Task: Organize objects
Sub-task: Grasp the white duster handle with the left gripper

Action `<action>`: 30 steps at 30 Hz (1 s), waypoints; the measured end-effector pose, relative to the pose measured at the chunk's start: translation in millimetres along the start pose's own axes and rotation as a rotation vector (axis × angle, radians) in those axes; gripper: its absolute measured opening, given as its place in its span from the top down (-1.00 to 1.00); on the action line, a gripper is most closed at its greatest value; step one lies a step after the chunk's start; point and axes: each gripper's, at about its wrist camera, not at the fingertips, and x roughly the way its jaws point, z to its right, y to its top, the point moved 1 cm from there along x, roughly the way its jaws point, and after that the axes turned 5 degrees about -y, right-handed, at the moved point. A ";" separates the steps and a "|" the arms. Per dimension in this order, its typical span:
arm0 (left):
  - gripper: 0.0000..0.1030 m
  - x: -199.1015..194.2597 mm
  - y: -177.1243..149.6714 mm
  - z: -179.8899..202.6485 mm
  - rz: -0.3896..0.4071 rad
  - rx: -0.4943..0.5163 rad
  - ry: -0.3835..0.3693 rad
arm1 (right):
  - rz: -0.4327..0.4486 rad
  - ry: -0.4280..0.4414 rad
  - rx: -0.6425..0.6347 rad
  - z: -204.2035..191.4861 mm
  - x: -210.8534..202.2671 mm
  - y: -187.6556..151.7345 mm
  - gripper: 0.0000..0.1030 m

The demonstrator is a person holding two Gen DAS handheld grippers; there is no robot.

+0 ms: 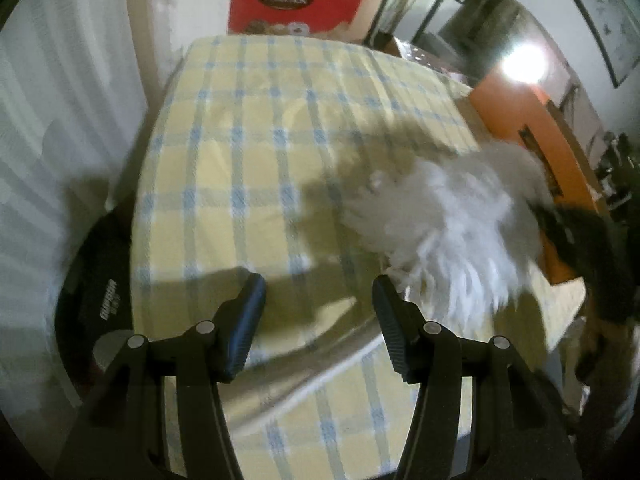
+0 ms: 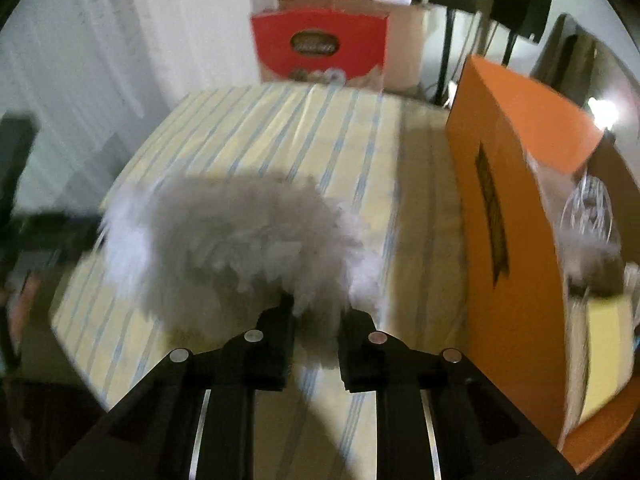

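Here the right gripper (image 2: 316,320) pinches only the near fringe of the fluffy white duster (image 2: 236,240) over the checked tablecloth (image 2: 280,128), left of the orange box (image 2: 516,248), so loose strands could slip free, while the left gripper (image 1: 318,312) hangs open, empty

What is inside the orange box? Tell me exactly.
Through the open side of the orange box, something white and fluffy and clear shiny wrapping show, with a yellow surface below. All are blurred. The box's orange wall covers the rest.
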 end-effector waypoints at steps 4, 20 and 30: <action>-0.02 -5.3 -15.2 6.1 -0.009 0.005 -0.042 | 0.013 -0.005 0.046 7.8 1.7 17.6 0.42; -0.28 -29.4 -47.4 11.9 0.026 0.085 -0.076 | -0.072 0.256 0.281 12.3 -47.8 -25.5 -0.23; -0.05 -18.5 -57.2 23.9 0.004 0.147 -0.050 | -0.160 0.350 0.345 -12.8 -14.5 -15.4 -0.23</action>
